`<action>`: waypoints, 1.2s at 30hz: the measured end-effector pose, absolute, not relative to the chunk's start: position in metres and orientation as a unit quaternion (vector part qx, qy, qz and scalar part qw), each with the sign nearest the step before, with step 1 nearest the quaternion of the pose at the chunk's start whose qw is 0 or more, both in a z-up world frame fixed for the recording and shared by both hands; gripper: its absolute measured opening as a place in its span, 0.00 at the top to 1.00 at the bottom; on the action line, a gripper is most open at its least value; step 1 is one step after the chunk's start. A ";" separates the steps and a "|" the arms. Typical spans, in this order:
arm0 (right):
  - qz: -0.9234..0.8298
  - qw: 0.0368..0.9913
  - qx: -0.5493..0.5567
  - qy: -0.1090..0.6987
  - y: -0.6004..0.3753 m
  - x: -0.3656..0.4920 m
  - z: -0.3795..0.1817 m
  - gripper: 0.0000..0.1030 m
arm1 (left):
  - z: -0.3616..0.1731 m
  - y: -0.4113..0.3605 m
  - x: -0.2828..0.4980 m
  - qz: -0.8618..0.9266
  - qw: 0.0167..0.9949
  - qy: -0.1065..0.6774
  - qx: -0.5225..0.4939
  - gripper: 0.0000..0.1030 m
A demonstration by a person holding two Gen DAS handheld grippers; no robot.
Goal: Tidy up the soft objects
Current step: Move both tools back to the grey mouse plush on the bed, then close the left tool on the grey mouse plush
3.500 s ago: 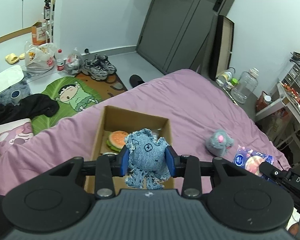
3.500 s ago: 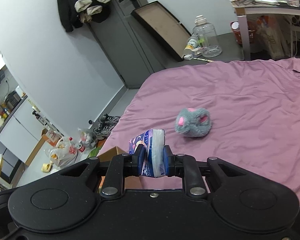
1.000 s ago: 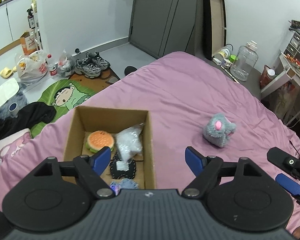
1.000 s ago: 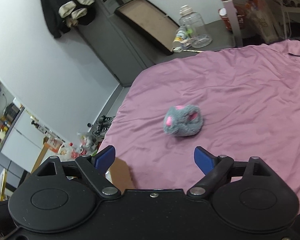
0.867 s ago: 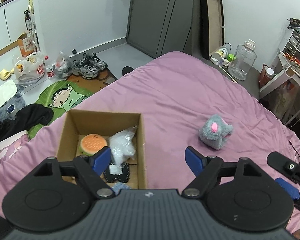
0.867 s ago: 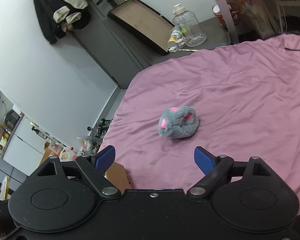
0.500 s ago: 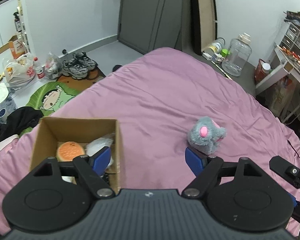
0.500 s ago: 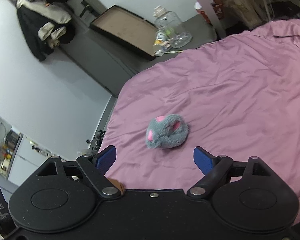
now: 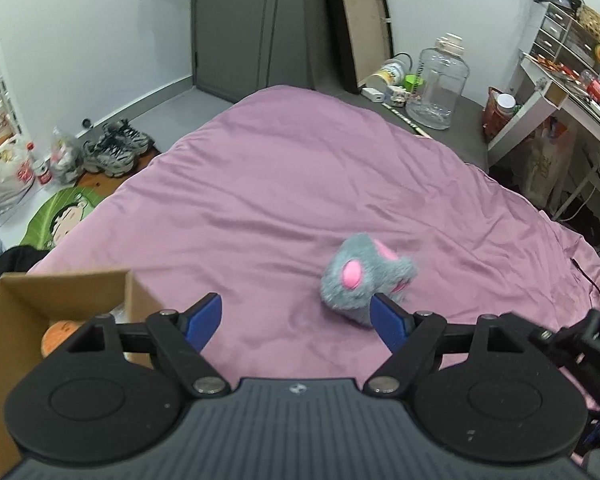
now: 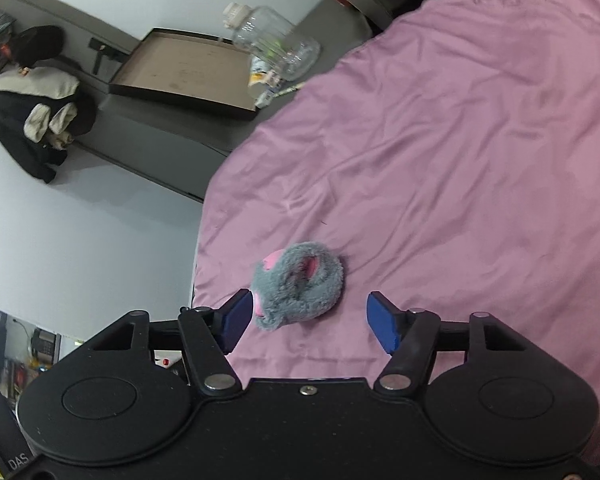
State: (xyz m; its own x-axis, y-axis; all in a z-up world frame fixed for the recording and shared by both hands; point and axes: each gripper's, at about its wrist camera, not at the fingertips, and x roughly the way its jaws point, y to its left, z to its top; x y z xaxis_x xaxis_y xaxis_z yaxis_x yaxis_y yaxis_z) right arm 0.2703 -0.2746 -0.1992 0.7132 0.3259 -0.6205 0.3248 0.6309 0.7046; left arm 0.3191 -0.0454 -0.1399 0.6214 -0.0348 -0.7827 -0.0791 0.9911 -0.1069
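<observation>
A grey plush mouse with pink ears (image 9: 364, 280) lies on the purple bedsheet (image 9: 268, 184). My left gripper (image 9: 296, 318) is open and empty; the mouse lies just beyond its right fingertip. A cardboard box (image 9: 16, 304) stands at the left, with an orange burger toy (image 9: 56, 330) partly showing inside. In the right wrist view the mouse (image 10: 300, 284) lies just ahead of my open, empty right gripper (image 10: 310, 318), close to its left finger. That view is rolled sideways. Part of the right gripper shows at the lower right of the left wrist view (image 9: 580, 344).
Shoes (image 9: 116, 148), bags (image 9: 4, 176) and a cartoon mat (image 9: 64, 220) lie on the floor left of the bed. A clear jug (image 9: 440, 84) and a leaning framed board (image 9: 364, 20) stand past the bed's far end. A cluttered desk (image 9: 572, 84) stands at the right.
Both grippers, which earlier held a denim toy and a packet, are open and empty. Both views have swung from the box toward the mouse, which is nearer; the right view has rolled.
</observation>
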 end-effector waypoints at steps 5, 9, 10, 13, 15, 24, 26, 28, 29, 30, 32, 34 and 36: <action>-0.010 0.802 0.453 0.389 -0.287 0.281 -0.218 0.44 | -0.146 -0.067 0.338 -0.008 0.898 0.437 -0.043 0.23; -0.013 0.788 0.471 0.397 -0.297 0.289 -0.231 0.44 | -0.153 -0.086 0.346 -0.021 0.899 0.436 -0.017 0.25; -0.013 0.785 0.475 0.398 -0.300 0.291 -0.234 0.44 | -0.155 -0.091 0.348 -0.024 0.900 0.436 -0.007 0.25; -0.015 0.779 0.483 0.399 -0.306 0.294 -0.240 0.45 | -0.164 -0.106 0.355 -0.035 0.899 0.437 0.017 0.25; -0.020 0.774 0.489 0.402 -0.310 0.297 -0.247 0.45 | -0.168 -0.113 0.360 -0.037 0.898 0.437 0.024 0.25; -0.032 0.754 0.509 0.414 -0.320 0.307 -0.268 0.45 | -0.196 -0.140 0.386 -0.039 0.882 0.460 0.092 0.26; -0.036 0.751 0.510 0.417 -0.320 0.309 -0.271 0.45 | -0.205 -0.141 0.392 -0.027 0.873 0.474 0.110 0.26; -0.038 0.748 0.511 0.422 -0.320 0.311 -0.275 0.45 | -0.211 -0.138 0.397 -0.021 0.869 0.481 0.114 0.26; -0.038 0.747 0.511 0.424 -0.319 0.313 -0.277 0.45 | -0.212 -0.137 0.399 -0.021 0.870 0.480 0.112 0.26; -0.037 0.746 0.509 0.427 -0.318 0.314 -0.278 0.45 | -0.212 -0.135 0.400 -0.020 0.871 0.478 0.110 0.26; -0.034 0.745 0.508 0.431 -0.314 0.317 -0.280 0.45 | -0.209 -0.134 0.403 -0.017 0.875 0.472 0.110 0.26; -0.032 0.745 0.506 0.434 -0.311 0.318 -0.281 0.45 | -0.206 -0.132 0.406 -0.014 0.878 0.464 0.114 0.26; -0.029 0.745 0.504 0.436 -0.308 0.320 -0.282 0.45 | -0.203 -0.130 0.409 -0.012 0.880 0.460 0.114 0.26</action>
